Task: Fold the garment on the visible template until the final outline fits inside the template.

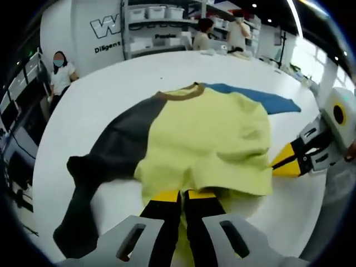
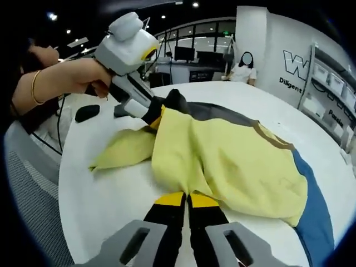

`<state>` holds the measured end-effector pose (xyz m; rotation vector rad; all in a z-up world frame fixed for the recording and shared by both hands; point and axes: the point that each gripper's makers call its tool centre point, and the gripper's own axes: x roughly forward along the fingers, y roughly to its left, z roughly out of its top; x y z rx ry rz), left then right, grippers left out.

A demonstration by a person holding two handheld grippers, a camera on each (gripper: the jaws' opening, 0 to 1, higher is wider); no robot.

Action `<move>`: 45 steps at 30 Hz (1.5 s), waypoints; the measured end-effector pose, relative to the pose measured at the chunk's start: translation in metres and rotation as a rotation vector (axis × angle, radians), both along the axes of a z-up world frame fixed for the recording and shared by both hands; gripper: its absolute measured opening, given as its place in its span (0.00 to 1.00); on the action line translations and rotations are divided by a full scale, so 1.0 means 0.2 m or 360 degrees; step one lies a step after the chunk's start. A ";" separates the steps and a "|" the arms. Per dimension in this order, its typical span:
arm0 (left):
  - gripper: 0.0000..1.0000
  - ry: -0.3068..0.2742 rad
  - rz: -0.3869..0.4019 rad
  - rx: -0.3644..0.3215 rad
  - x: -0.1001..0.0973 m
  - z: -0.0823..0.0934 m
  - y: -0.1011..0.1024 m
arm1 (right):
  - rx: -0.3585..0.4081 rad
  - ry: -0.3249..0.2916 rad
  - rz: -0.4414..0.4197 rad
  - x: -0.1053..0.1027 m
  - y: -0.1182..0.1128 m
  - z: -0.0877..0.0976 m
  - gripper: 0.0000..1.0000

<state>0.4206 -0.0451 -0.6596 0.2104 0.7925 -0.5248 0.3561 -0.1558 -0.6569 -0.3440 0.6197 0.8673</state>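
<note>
Nearest in the left gripper view, the left gripper (image 1: pixel 182 196) has its jaws closed together on the near edge of the shirt (image 1: pixel 206 142), pinching the yellow fabric. In the right gripper view, the right gripper (image 2: pixel 185 199) is likewise clamped tight on the yellow hem just in front of its camera. The shirt lies on the white table (image 1: pixel 111 94), its lower part lifted and doubled over toward the collar (image 1: pixel 179 93). One dark gray sleeve (image 1: pixel 105 161) trails off to one side and a blue sleeve (image 1: pixel 267 100) spreads flat to the other. I cannot make out a template outline under it.

The cloth looks light, thin and limp, so it should sag and wrinkle wherever it is unsupported. Corners of the hem are the sensible places to hold, keeping it taut between both grippers.

Farther back, people stand near shelves (image 1: pixel 156 25) along the wall.
</note>
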 end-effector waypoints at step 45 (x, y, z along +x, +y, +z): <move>0.02 0.0003 -0.0092 0.0148 -0.03 -0.07 -0.02 | 0.0085 0.0128 -0.0558 0.44 -0.04 -0.06 0.00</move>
